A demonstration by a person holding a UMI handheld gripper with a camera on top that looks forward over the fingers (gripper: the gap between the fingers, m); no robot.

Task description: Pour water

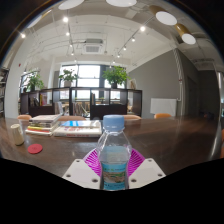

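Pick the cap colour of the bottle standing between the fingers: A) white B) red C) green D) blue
D: the water bottle between the gripper's fingers has a blue cap, and the pink pads show at either side of it.

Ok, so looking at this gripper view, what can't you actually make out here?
- Clear plastic water bottle with a blue cap: its base drops below the gripper view, so whatever it stands on is hidden.
- Hand-held gripper: the bottle covers the purple pads, so pad contact is hidden.
- Small pale cup on the brown wooden table: too small and distorted to see its contents.
- Flat red round object: too small to identify.
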